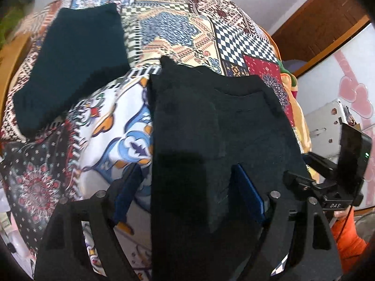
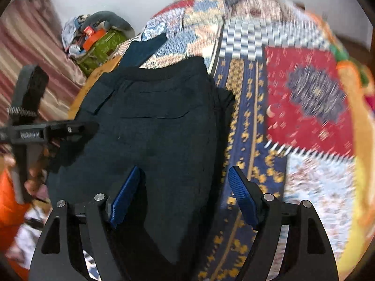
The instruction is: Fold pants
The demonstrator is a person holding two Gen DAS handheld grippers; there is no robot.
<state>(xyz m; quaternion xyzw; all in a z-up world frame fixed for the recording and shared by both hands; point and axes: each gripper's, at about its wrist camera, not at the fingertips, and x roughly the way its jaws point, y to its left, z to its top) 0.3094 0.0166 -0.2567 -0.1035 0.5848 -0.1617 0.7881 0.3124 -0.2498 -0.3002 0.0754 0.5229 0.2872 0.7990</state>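
Note:
Black pants [image 1: 211,121] lie folded into a long stack on the patterned bed cover [image 1: 175,23], waistband at the far end. My left gripper [image 1: 187,187] hovers over their near end, open wide; its left pad is past the pants' left edge and its right pad is over the cloth. In the right wrist view the pants [image 2: 152,121] run under my right gripper [image 2: 185,194], whose blue pads stand wide apart and press nothing. The other tool's black nose [image 2: 77,128] sits at the pants' left side.
A second folded dark teal garment [image 1: 70,65] lies at the far left of the bed. A heap of bags and clothes [image 2: 98,37] sits by a striped curtain [image 2: 28,46]. A brown wooden door frame [image 1: 316,23] stands to the right. An orange sleeve [image 1: 349,241] shows beside the tools.

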